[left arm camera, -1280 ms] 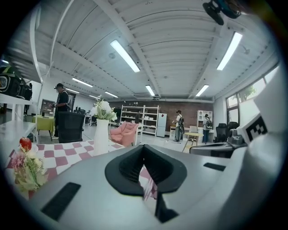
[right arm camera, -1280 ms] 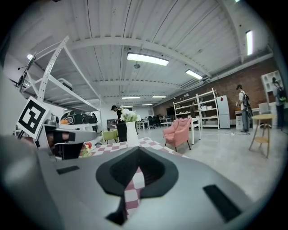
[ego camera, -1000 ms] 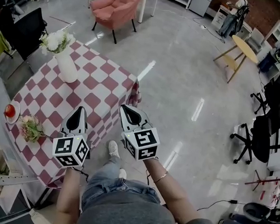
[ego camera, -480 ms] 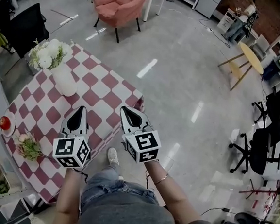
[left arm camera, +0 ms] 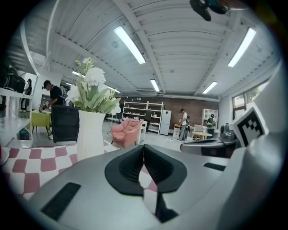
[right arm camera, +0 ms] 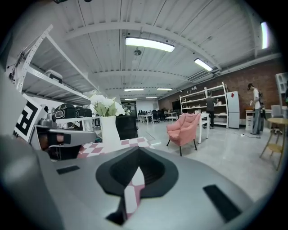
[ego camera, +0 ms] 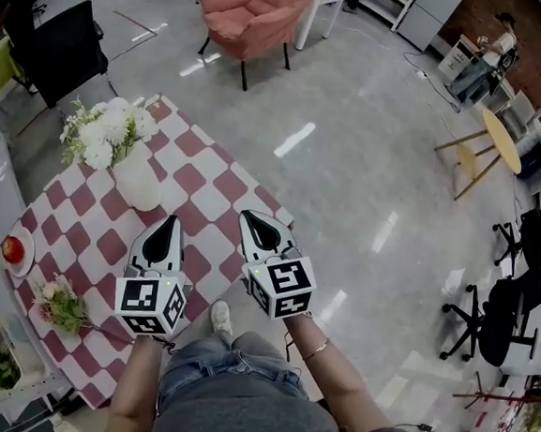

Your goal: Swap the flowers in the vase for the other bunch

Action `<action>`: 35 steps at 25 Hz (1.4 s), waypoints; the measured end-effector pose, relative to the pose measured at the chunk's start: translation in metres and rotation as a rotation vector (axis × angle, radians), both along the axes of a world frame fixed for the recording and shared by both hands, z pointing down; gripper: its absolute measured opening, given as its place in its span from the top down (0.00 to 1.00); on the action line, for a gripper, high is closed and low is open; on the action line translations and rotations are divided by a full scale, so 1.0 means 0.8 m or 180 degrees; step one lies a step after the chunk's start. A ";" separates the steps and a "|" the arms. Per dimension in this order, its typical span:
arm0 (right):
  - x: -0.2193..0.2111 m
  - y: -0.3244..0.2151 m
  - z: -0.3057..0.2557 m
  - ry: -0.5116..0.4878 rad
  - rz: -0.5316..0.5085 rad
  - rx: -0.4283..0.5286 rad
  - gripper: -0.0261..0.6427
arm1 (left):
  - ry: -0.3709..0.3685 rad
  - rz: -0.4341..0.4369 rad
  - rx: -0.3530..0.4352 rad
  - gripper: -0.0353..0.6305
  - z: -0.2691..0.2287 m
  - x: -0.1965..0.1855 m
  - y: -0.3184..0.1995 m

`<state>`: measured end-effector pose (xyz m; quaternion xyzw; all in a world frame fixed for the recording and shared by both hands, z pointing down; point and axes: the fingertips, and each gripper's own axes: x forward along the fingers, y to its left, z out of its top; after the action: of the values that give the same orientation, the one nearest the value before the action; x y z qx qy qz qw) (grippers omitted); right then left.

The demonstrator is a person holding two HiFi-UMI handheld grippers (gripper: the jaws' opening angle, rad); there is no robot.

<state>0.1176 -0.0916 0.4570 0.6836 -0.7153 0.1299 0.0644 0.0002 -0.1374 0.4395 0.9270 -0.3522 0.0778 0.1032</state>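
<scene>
Jaws of left gripper (ego camera: 170,220) and right gripper (ego camera: 251,216) closed together, nothing held. Best: white flowers (ego camera: 108,132) gripped low on stems, tall white vase (ego camera: 140,182) steadied.

Smooth white vase (ego camera: 139,182), glossy floor (ego camera: 370,153)

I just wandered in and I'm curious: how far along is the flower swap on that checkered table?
Nothing looks done yet: the white flowers stand in the vase, and the other bunch lies flat on the table. In hand: nothing; the left gripper and right gripper hover over the table's near side, jaws shut and empty. Left: lift out the white flowers, then put the other bunch in the vase.
</scene>
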 end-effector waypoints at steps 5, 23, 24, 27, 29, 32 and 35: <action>-0.001 -0.030 -0.013 -0.0007 -0.0184 0.0038 0.95 | -0.0030 -0.0166 0.0024 0.92 -0.006 -0.005 -0.016; -0.034 -0.139 -0.047 0.0050 -0.1449 0.0166 0.94 | -0.0053 -0.1432 0.0218 0.85 -0.057 -0.061 -0.084; -0.035 -0.144 -0.047 0.0049 -0.1510 0.0172 0.94 | -0.0070 -0.1474 0.0236 0.83 -0.060 -0.062 -0.087; -0.041 -0.158 -0.050 0.0043 -0.1688 0.0204 0.95 | -0.0131 -0.1566 0.0290 0.79 -0.070 -0.062 -0.093; -0.046 -0.163 -0.054 0.0026 -0.1781 0.0218 0.95 | -0.0172 -0.1626 0.0329 0.76 -0.079 -0.063 -0.095; -0.053 -0.167 -0.060 0.0006 -0.1900 0.0250 0.95 | -0.0186 -0.1714 0.0333 0.70 -0.089 -0.067 -0.096; -0.063 -0.170 -0.063 -0.0008 -0.2006 0.0277 0.95 | -0.0125 -0.1815 0.0276 0.65 -0.092 -0.073 -0.098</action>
<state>0.0669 -0.2275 0.4062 0.4303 -0.8968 0.0737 0.0713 -0.0583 -0.2160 0.3662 0.7924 -0.6035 0.0485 0.0742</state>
